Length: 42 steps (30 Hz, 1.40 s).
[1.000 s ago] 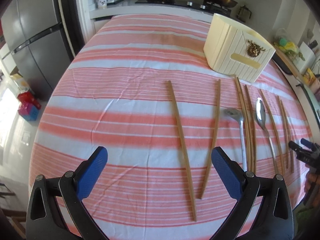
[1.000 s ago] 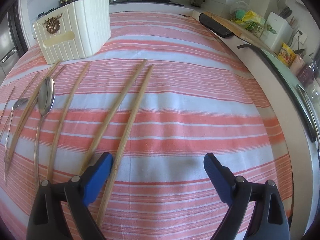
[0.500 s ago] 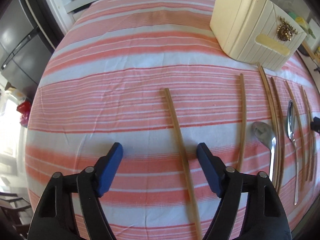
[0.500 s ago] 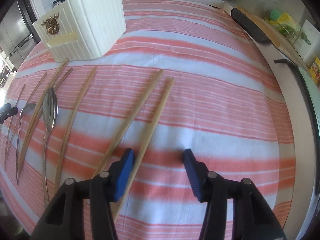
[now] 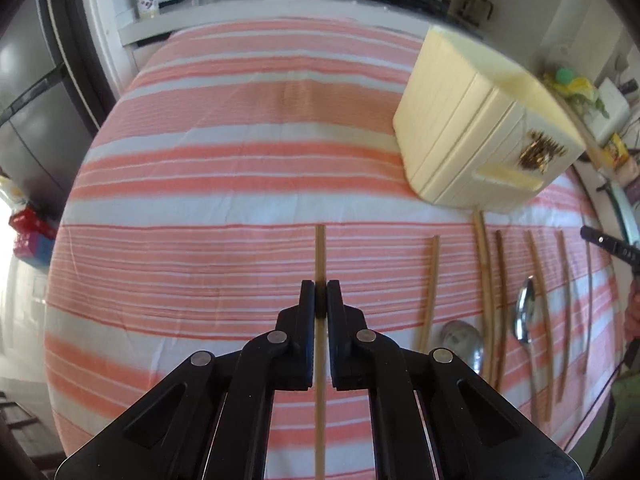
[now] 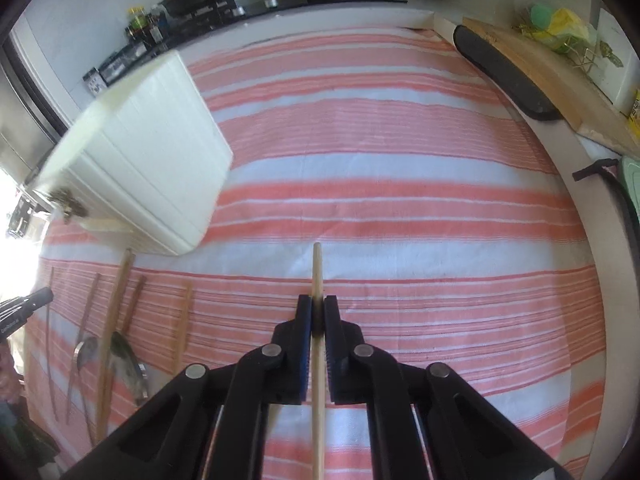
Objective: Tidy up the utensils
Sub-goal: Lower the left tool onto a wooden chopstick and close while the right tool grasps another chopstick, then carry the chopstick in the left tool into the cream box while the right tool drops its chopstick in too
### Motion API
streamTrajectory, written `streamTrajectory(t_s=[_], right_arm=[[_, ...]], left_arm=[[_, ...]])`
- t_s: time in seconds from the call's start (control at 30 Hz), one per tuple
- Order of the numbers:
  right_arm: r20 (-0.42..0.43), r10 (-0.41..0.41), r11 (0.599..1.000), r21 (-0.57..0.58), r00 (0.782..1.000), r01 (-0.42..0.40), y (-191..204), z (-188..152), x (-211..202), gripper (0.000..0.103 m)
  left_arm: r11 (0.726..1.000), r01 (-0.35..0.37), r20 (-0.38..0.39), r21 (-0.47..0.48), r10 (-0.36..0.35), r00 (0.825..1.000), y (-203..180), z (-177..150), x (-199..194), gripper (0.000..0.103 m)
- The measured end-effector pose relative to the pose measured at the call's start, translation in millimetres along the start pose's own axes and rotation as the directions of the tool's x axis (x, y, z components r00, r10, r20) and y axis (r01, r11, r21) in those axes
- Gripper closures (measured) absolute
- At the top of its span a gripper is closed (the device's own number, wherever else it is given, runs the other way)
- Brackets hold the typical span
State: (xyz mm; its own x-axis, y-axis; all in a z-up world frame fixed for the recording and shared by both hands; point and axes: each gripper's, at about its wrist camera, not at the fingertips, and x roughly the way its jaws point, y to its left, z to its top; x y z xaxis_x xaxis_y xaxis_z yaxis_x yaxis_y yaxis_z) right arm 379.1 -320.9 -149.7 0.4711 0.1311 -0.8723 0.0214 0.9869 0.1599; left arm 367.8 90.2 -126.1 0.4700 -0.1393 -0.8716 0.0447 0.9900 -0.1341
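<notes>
In the left wrist view the left gripper (image 5: 321,296) had its jaws drawn in tight on a wooden chopstick (image 5: 320,252), the pads pressing it from both sides. The stick ran straight along the line of the fingers, its long axis pointing away from the camera, one end poking out ahead of the tips and the rest passing back between the arms. The right gripper (image 6: 317,312) did the same with a second chopstick (image 6: 317,268), pinched narrow and lined up nearly dead ahead, leaning only slightly.

Both sticks looked thin, pale brown, plain and rigid, likely to pivot in the pads if bumped.

Beyond the tips lay the striped tablecloth (image 5: 240,168), pink and white. The remaining utensils sat in a row beside each held stick: more chopsticks (image 5: 429,284) and two metal spoons (image 5: 525,316), all lying roughly parallel.

Farther off stood the cream holder (image 5: 472,136), a ribbed box with a gold ornament on its front. It lay ahead and to the right of the left gripper, and ahead and to the left of the right gripper (image 6: 136,168), so it sat between the two hands. Neither hand looked clearly nearer. Judging from this, each stick would need tipping upright, end down, to drop into the open top, which was blurred in both views.
</notes>
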Motion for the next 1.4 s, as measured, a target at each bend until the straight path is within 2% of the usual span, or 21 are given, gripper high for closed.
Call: streamTrajectory(t_s=[0.13, 0.27, 0.4, 0.53, 0.7, 0.83, 0.93, 1.0, 1.07, 1.1, 1.17, 1.27, 1.33, 1.4], right_arm=[[0.098, 0.066, 0.997, -0.056, 0.993, -0.061, 20.6, -6.4, -56.4, 0.097], [0.188, 0.121, 0.989, -0.112, 0.975, -0.101, 40.8, -18.7, -114.9, 0.097], [0.278, 0.143, 0.981, -0.164, 0.95, -0.1, 58.3, -35.9, -159.9, 0.097], [0.363, 0.153, 0.975, -0.208, 0.919, -0.081, 73.9, -38.1, -185.0, 0.097], [0.482, 0.166, 0.973, -0.221, 0.86, -0.064, 90.2, -11.1, -216.0, 0.097], [0.569, 0.18, 0.974, -0.219, 0.803, -0.063, 105.3, 28.1, -240.0, 0.097], [0.628, 0.184, 0.976, -0.207, 0.756, -0.066, 116.2, 59.1, -248.7, 0.097], [0.658, 0.179, 0.979, -0.196, 0.732, -0.064, 122.1, 77.6, -244.4, 0.097], [0.657, 0.176, 0.98, -0.189, 0.733, -0.066, 127.6, 93.1, -229.6, 0.097], [0.65, 0.168, 0.981, -0.182, 0.741, -0.063, 129.5, 98.8, -219.4, 0.097], [0.609, 0.156, 0.983, -0.176, 0.778, -0.059, 133.0, 108.4, -192.7, 0.097], [0.508, 0.137, 0.987, -0.145, 0.85, -0.072, 130.3, 118.0, -147.6, 0.097], [0.439, 0.128, 0.989, -0.12, 0.889, -0.083, 125.8, 120.5, -122.3, 0.097], [0.385, 0.125, 0.99, -0.114, 0.914, -0.087, 124.2, 119.1, -102.6, 0.097]], left_arm=[[0.999, 0.041, 0.135, 0.001, -0.041, 0.99, -6.0, -5.5, -64.4, 0.099], [0.996, 0.091, 0.256, 0.022, -0.094, 0.962, -8.4, -16.9, -122.6, 0.099], [0.992, 0.121, 0.331, 0.036, -0.126, 0.935, -13.0, -23.6, -156.4, 0.099], [0.989, 0.142, 0.384, 0.044, -0.148, 0.911, -19.9, -20.1, -178.1, 0.099], [0.983, 0.175, 0.461, 0.053, -0.18, 0.869, -24.6, 3.6, -211.2, 0.099], [0.978, 0.194, 0.547, 0.076, -0.204, 0.812, -37.6, 40.5, -231.7, 0.099], [0.979, 0.189, 0.597, 0.074, -0.196, 0.778, -47.9, 72.6, -229.2, 0.099], [0.979, 0.194, 0.611, 0.059, -0.189, 0.769, -53.7, 95.1, -217.2, 0.099], [0.979, 0.199, 0.602, 0.038, -0.181, 0.777, -58.6, 113.7, -197.3, 0.099], [0.98, 0.198, 0.588, 0.027, -0.176, 0.789, -60.5, 121.8, -183.5, 0.099], [0.982, 0.19, 0.542, 0.01, -0.165, 0.824, -64.1, 132.9, -153.2, 0.099], [0.985, 0.173, 0.456, 0.0, -0.154, 0.876, -70.1, 138.3, -110.2, 0.099], [0.987, 0.16, 0.409, 0.01, -0.15, 0.9, -75.2, 136.9, -89.8, 0.099], [0.989, 0.144, 0.372, 0.021, -0.141, 0.918, -79.2, 134.8, -75.1, 0.099]])
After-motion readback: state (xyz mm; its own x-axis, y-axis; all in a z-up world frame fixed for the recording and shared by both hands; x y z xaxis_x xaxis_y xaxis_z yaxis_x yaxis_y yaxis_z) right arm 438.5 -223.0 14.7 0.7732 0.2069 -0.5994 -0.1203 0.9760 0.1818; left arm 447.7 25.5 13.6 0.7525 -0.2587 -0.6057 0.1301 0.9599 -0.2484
